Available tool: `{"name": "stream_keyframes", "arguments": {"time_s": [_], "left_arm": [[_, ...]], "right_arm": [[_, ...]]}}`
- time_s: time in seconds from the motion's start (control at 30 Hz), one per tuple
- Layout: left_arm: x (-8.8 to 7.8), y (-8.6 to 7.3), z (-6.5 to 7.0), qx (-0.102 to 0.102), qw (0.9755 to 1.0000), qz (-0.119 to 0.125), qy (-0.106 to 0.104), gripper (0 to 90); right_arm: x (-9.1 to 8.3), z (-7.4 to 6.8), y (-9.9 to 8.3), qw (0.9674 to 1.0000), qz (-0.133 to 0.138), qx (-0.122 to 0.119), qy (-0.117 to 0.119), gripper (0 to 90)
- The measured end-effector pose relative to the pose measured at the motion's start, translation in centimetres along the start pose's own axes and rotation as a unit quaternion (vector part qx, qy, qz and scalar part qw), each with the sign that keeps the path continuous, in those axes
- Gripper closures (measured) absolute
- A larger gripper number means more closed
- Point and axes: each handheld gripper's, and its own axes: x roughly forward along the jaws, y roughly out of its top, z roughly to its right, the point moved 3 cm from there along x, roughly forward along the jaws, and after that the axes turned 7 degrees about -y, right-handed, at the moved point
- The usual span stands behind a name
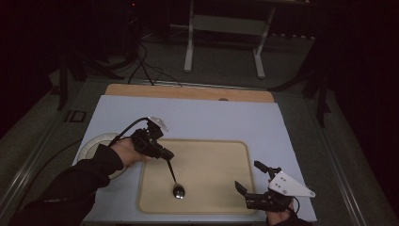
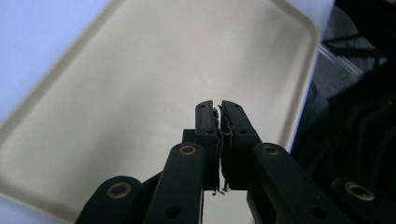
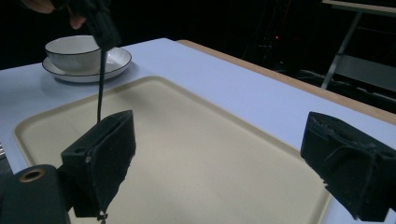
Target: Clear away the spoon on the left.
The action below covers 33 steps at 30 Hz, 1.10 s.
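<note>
A metal spoon [image 1: 178, 190] hangs by its thin handle from my left gripper [image 1: 168, 156], which is shut on the handle's top end. The spoon's bowl is low over the beige tray [image 1: 211, 155], near its front middle; I cannot tell if it touches. In the left gripper view the jaws of the left gripper [image 2: 218, 109] are pressed together over the tray [image 2: 140, 70]. My right gripper [image 1: 246, 174] stands open at the tray's front right corner, holding nothing. In the right gripper view its jaws [image 3: 224, 154] spread wide over the tray [image 3: 196, 135], and the spoon handle [image 3: 100, 88] hangs farther off.
A white bowl [image 3: 77, 51] sits on a white plate [image 3: 116, 63] left of the tray; the left hand partly covers the plate [image 1: 94, 143] in the high view. The tray lies on a pale blue mat [image 1: 211, 117] over a wooden table. Dark floor and a metal frame lie beyond.
</note>
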Motion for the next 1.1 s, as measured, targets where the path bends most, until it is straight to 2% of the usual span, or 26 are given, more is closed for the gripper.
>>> {"name": "stream_keyframes", "arguments": {"time_s": [0.23,0.53,0.77,0.9,1.1], "left_arm": [[1.0,0.5,-0.7,-0.007,0.9995,0.029,0.009,86.2],[2.6,0.7,-1.8,-0.017,0.9982,0.055,0.018,84.4],[4.2,0.9,-2.7,-0.025,0.9975,0.062,0.024,81.8],[5.0,1.0,-3.2,-0.037,0.9964,0.070,0.031,80.6],[6.3,1.0,-4.0,-0.053,0.9955,0.067,0.042,79.2]], "right_arm": [[0.0,0.0,0.0,1.0000,0.000,0.000,0.001,10.4],[0.0,0.0,0.0,1.0000,0.000,0.000,0.003,10.4],[0.0,0.0,0.0,1.0000,-0.001,0.001,0.004,10.4],[-0.1,0.0,0.0,1.0000,0.001,0.000,0.004,10.4],[-0.1,0.1,0.0,1.0000,0.001,0.003,0.006,10.4]]}}
